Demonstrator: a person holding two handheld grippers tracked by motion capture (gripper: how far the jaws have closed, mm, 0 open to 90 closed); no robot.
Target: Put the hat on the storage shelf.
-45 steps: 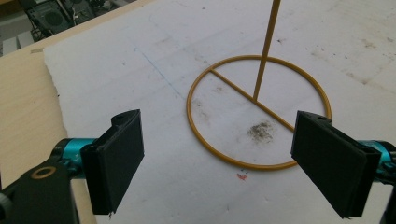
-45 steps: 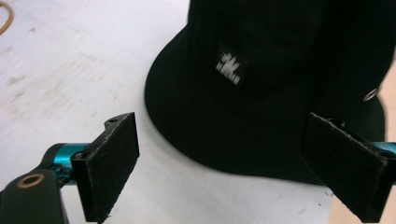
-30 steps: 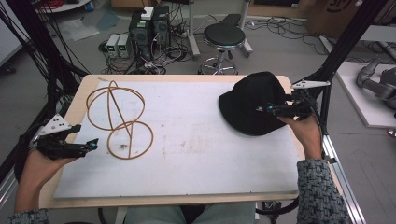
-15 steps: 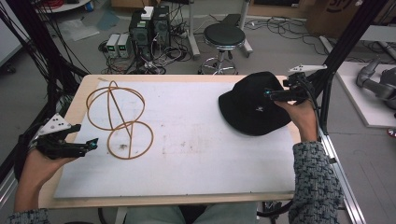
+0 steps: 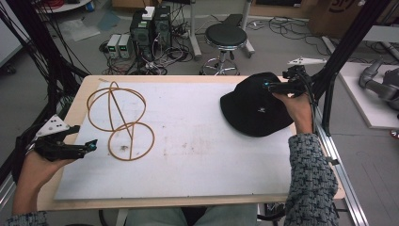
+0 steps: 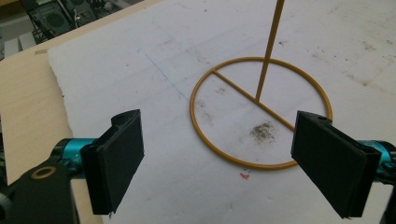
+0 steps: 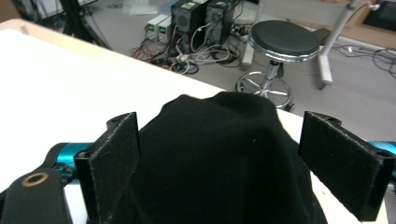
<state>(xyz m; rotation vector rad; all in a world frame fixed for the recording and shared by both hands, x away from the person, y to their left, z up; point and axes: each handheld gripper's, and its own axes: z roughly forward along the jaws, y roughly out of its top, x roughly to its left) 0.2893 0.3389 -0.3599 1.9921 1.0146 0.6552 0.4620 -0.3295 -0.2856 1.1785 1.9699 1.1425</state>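
Black cap (image 5: 256,106) lies crown-up near the desk's (image 5: 202,188) far right corner. Soft fabric, light; likely to collapse under a pinch, so the stiffer brim or a crown fold looks the best hold.

Wire stand (image 5: 120,120) sits near the far left corner: thin, stiff, light, probably tips easily.

Right gripper (image 5: 277,86) hovers at the cap's far right side, fingers (image 7: 114,154) spread wide astride the crown, nothing grasped.

Left gripper (image 5: 87,147) rests low at the left edge, just beside the stand's base ring, fingers (image 6: 116,163) released, forearm in from the near edge.
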